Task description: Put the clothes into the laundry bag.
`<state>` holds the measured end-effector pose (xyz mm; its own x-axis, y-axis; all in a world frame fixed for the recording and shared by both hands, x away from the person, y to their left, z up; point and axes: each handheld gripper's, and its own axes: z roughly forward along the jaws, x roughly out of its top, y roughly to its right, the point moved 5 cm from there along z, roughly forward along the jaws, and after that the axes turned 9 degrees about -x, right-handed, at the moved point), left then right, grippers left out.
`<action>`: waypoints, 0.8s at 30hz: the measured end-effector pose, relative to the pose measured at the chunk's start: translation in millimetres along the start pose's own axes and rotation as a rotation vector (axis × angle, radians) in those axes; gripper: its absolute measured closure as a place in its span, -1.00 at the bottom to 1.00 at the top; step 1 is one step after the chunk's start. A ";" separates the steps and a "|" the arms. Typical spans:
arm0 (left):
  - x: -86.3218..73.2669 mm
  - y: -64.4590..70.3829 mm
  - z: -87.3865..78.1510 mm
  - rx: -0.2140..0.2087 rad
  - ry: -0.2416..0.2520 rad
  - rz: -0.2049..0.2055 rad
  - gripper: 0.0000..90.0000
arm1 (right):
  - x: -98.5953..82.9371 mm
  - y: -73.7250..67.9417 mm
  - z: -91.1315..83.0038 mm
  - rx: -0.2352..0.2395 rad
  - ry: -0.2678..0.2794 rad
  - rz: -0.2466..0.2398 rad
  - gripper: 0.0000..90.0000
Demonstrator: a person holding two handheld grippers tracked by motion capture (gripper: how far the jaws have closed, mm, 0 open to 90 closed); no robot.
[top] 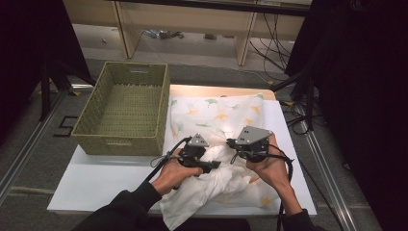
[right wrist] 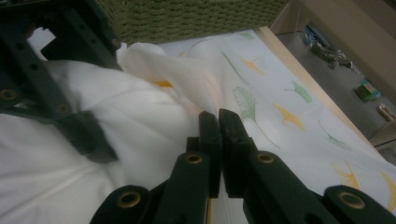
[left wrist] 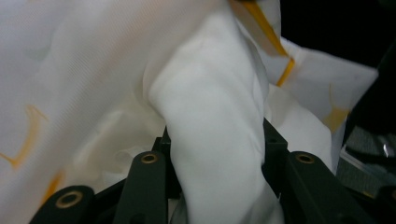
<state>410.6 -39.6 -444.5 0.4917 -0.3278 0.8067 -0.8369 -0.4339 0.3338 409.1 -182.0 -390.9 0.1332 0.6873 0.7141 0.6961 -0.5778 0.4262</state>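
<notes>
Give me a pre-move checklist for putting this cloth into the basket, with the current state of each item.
1. Left gripper has the white leaf-printed cloth: ok, a thick fold sits between its jaws.
2. Right gripper has cloth: cannot tell; its jaws stand together, with no fabric plainly between them.
3. Green woven rectangular basket has room: ok, its inside is bare.
4. Cloth gathered: not ok; much of it lies spread flat on the white table.
5. Cloth's near edge: not ok, it hangs over the table's front edge.
6. Right gripper's cable: ok, it trails along the forearm, off the cloth.

White leaf-printed cloth (top: 216, 144) lies rumpled on the table, near edge bunched up.
</notes>
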 end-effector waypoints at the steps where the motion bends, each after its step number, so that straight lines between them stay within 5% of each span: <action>1: 3.4 -4.1 2.2 0.014 0.019 -0.013 0.41 | 1.8 0.3 -1.9 0.003 0.010 0.003 0.99; 5: -6.8 -24.9 26.9 0.071 0.010 -0.075 0.22 | 2.2 2.4 -3.6 0.000 0.019 -0.004 0.99; 7: -12.2 -26.2 32.4 0.037 0.012 -0.119 -0.01 | -1.6 2.3 -1.6 0.000 0.004 -0.006 0.99; 13: -11.5 -12.5 -11.5 0.092 -0.032 0.036 -0.50 | -9.1 3.6 1.4 0.006 -0.009 0.011 0.99; 18: -36.8 -10.7 -43.5 0.100 -0.122 0.110 -0.66 | -7.5 2.3 0.0 0.005 -0.009 0.014 0.99; 22: -61.0 -13.3 -32.9 0.055 -0.188 0.067 -0.66 | -6.7 1.4 1.1 0.007 -0.013 0.010 0.99; 24: -65.0 -14.0 -20.7 0.069 -0.202 0.071 -0.66 | -6.3 0.9 2.3 0.009 -0.014 0.003 0.99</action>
<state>385.4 5.1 -491.5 0.4759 -0.5185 0.7104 -0.8563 -0.4575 0.2398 410.5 -185.8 -396.3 0.1456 0.6914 0.7076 0.7018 -0.5763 0.4188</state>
